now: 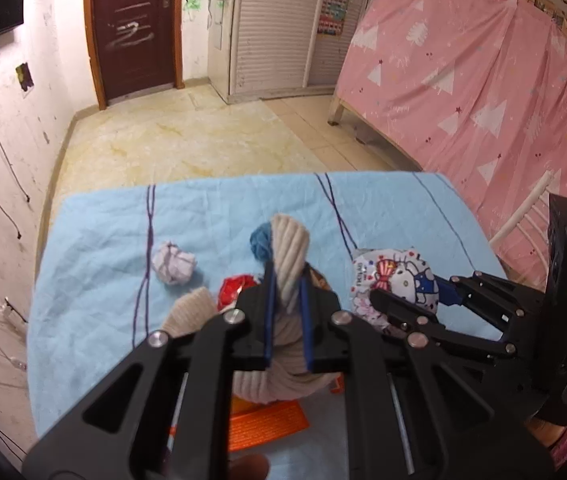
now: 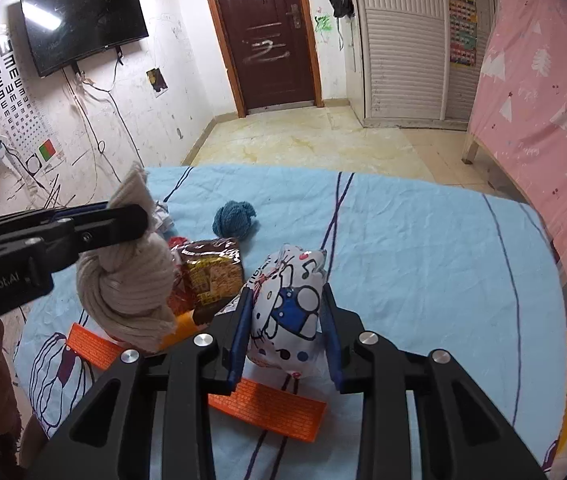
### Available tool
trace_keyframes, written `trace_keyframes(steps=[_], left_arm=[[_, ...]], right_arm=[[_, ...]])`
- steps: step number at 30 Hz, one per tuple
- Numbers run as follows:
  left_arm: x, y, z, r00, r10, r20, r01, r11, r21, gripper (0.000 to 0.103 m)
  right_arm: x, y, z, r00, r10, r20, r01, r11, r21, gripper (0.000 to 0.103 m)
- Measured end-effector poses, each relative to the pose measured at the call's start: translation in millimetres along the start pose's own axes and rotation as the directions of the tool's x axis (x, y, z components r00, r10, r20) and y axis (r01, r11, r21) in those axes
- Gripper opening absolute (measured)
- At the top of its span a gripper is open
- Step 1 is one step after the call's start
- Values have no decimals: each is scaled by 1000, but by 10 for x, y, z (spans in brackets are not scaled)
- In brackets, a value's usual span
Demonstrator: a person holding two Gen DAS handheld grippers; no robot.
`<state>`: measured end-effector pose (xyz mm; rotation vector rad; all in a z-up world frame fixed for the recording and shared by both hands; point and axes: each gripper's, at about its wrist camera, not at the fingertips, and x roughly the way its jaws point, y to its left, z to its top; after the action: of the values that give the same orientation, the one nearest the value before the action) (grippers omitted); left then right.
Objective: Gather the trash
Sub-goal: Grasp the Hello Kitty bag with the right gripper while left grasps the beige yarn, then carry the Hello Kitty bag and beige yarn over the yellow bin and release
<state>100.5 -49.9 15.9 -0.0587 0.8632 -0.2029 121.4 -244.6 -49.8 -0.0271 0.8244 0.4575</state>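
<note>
My left gripper [image 1: 287, 284] is shut on a knotted beige sock [image 1: 289, 252] and holds it above the blue sheet; the sock also shows in the right wrist view [image 2: 131, 280]. My right gripper [image 2: 285, 316] is shut on a white cartoon-print snack bag [image 2: 289, 308], which also shows in the left wrist view [image 1: 395, 280]. A crumpled white paper ball [image 1: 173, 262], a red wrapper [image 1: 237, 290], a brown snack packet [image 2: 213, 272] and a blue sock ball [image 2: 233, 220] lie on the sheet.
An orange tray [image 2: 271, 404] lies on the blue sheet [image 2: 423, 260] under both grippers. A pink curtain [image 1: 483, 80] hangs to the right, with a white chair [image 1: 523, 216] beside the table. Tiled floor and a door [image 2: 267, 36] lie beyond.
</note>
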Motion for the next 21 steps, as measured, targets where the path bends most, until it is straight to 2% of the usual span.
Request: trace_keyframes(steps=[10,21], left_arm=[[-252,-282,163,998,-25,59,22,999,42,10],[-158,-1113,238,993,-114,38,106,981,160,10]], right_arm=[[-330,-240,2,997,-16,75,12,998,59,26],[-818,-976,-193,985,-90,145,63,981,182,26]])
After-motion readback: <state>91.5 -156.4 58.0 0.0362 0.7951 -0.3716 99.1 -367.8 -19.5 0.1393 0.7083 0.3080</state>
